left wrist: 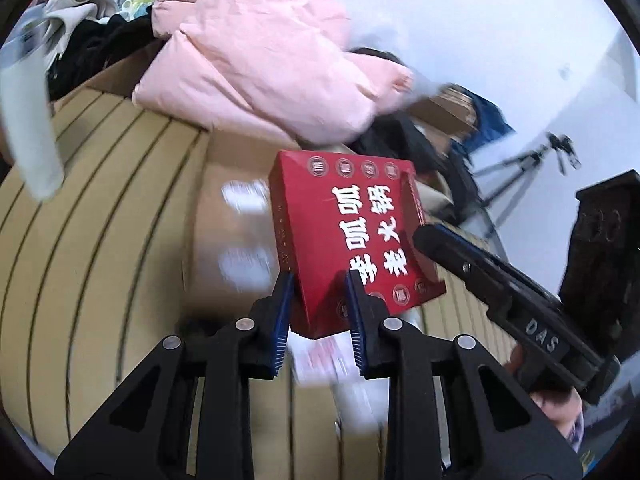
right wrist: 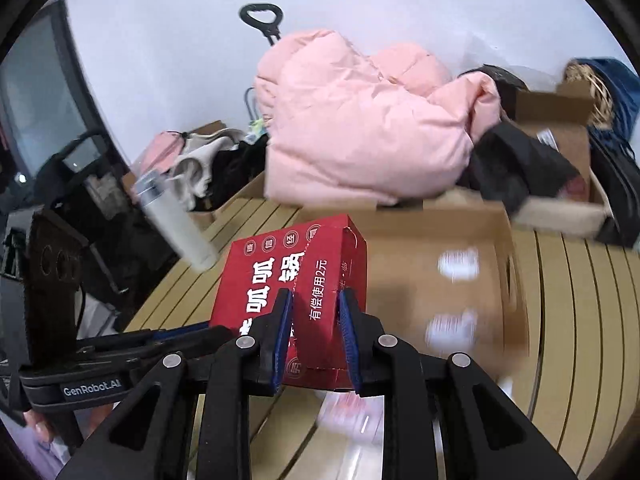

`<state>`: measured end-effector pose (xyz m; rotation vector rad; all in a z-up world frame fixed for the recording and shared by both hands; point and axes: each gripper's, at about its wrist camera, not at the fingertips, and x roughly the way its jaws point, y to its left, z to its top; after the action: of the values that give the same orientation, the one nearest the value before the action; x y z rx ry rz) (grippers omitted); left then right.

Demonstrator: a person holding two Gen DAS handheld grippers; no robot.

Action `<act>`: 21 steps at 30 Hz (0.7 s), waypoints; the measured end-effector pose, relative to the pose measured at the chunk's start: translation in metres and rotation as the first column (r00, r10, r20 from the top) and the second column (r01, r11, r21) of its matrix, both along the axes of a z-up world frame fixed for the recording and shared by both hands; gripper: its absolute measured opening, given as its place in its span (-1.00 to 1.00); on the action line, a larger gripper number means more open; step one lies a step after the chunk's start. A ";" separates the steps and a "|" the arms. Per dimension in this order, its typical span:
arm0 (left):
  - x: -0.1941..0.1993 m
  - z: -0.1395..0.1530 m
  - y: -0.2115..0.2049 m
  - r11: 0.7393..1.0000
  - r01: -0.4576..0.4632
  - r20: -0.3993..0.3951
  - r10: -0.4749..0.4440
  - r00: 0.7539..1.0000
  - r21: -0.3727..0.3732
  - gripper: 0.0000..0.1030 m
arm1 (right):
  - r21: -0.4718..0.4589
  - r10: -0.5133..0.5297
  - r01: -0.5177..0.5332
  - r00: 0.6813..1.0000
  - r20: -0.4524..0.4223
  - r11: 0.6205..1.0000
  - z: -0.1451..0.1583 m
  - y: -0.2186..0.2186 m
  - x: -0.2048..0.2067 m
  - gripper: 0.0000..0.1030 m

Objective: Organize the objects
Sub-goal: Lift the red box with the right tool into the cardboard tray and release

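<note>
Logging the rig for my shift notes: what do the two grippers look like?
Both are matte black plastic with silver pivot rivets and ribbed blue pads lining the jaws. The right gripper body reads "DAS" in white; the left gripper body carries a "GenRobot.AI" label.

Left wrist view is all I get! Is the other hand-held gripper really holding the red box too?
Observer: Yes. The right hand-held gripper pinches the red box at a corner, one blue pad on each side of the edge.
Operator: What's on the side I can't see?
Observer: White printed characters run along its narrow side, including "2元".
Operator: Is anything hiding behind the pink jacket?
Observer: A black looped handle sticks up behind the pink jacket, against the white wall.
</note>
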<state>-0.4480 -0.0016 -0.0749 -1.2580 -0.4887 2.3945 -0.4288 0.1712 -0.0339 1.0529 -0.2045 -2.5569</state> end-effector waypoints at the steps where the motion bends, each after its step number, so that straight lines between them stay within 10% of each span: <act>1: -0.019 -0.007 0.001 1.000 -0.006 0.015 0.006 1.000 -0.016 -0.56 | 0.003 -0.003 0.003 1.000 0.015 1.000 -0.004 -0.001 -0.019 -0.49; 4: -0.070 -0.033 0.000 0.998 -0.026 0.061 0.030 0.998 -0.063 -0.86 | -0.052 0.003 0.002 0.995 0.097 0.999 -0.030 -0.002 -0.081 -0.58; 5: -0.089 -0.045 0.004 0.995 -0.002 0.091 0.010 0.996 -0.097 -0.93 | -0.098 0.023 -0.009 0.989 0.144 0.995 -0.044 -0.003 -0.104 -0.99; 8: -0.120 -0.072 0.010 0.973 -0.029 0.077 0.048 0.996 -0.231 -0.92 | -0.127 0.036 -0.004 0.967 0.252 0.992 -0.085 -0.017 -0.147 -0.99; 11: -0.124 -0.084 0.000 0.979 -0.045 0.120 0.070 0.990 -0.201 -0.88 | -0.092 0.001 0.028 0.955 0.298 0.995 -0.116 -0.025 -0.165 -0.99; 13: -0.115 -0.077 -0.007 0.986 -0.039 0.086 0.054 0.995 -0.163 -0.61 | -0.138 0.029 0.016 0.948 0.316 0.990 -0.123 -0.022 -0.163 -0.99; 15: -0.102 -0.065 -0.013 0.984 -0.054 0.038 0.061 0.997 -0.168 0.08 | -0.122 0.029 0.008 0.954 0.298 0.993 -0.117 -0.015 -0.156 -0.97; 21: -0.059 -0.005 -0.023 0.975 -0.073 -0.089 0.055 0.994 -0.210 0.67 | 0.012 0.004 -0.006 0.981 0.194 1.000 -0.064 0.020 -0.127 -0.67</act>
<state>-0.5068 -0.0244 -0.0799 -1.2398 -0.2559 2.5985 -0.5558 0.1915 -0.0979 1.3068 -0.2361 -2.4528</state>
